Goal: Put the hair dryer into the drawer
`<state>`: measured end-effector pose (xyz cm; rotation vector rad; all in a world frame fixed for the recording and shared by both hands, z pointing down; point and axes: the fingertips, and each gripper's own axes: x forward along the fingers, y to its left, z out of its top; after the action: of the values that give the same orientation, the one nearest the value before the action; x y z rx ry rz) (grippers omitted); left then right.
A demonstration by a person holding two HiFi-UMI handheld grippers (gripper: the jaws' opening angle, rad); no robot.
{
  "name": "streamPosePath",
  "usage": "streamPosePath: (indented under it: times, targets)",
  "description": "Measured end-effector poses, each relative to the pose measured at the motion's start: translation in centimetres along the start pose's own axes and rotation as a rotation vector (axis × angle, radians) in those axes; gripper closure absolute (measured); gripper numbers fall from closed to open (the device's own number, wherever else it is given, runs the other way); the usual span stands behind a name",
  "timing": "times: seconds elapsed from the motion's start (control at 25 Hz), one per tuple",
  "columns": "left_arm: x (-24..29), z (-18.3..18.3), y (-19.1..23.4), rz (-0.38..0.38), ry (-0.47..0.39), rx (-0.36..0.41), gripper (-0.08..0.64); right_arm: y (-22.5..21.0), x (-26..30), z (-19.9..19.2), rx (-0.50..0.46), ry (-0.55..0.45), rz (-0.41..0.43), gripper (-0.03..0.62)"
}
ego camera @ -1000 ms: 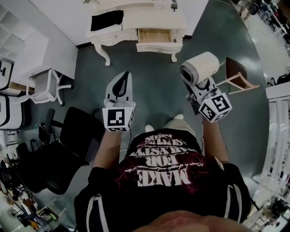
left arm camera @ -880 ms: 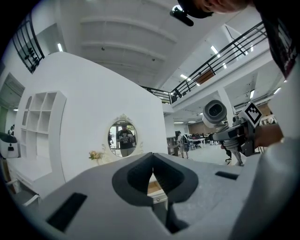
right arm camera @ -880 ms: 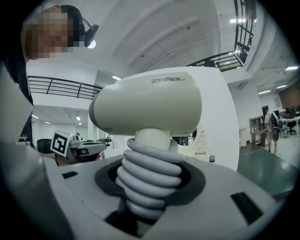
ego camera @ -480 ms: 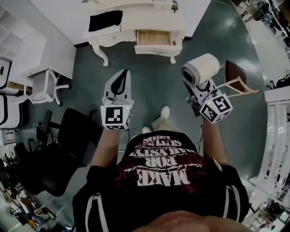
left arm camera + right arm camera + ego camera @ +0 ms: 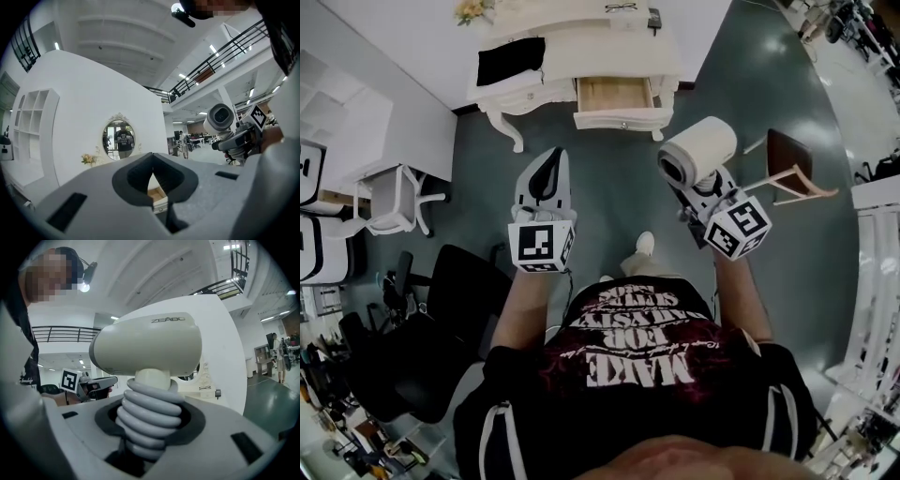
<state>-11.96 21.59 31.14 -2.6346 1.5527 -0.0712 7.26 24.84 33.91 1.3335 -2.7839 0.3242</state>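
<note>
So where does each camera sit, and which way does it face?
Head view: on the person's head, facing steeply down at floor, desk and open drawer; shows chest, forearms, left hand-held gripper, right hand-held gripper.
Left gripper view: on the left hand-held gripper, facing along its shut jaws toward the mirror; person's head above.
Right gripper view: on the right one, facing along jaws clamped on the hair dryer; head and shirt at left.
Shared: each gripper view sees the other gripper.
</note>
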Motion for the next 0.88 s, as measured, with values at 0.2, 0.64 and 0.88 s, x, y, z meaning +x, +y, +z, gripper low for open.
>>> streamPosePath:
  times: [0.2,0.64,0.88]
  targets:
    - [2.1,-0.9,0.1,-0.011,0.019,-0.012,0.556,-1.4,1.2,-0.2,0.014,0.02,0.007,0.402]
    - [7.0,-1.4,1.2,0.009,0.044,-0.01,0.555,-6.2,3.8,0.2,0.063,0.037,0.026,0.402]
    - [11.0,-0.6,0.6,0.016,0.039,-0.011,0.555,-9.3,4.4,0.9,0.05,0.062,0.053,0.402]
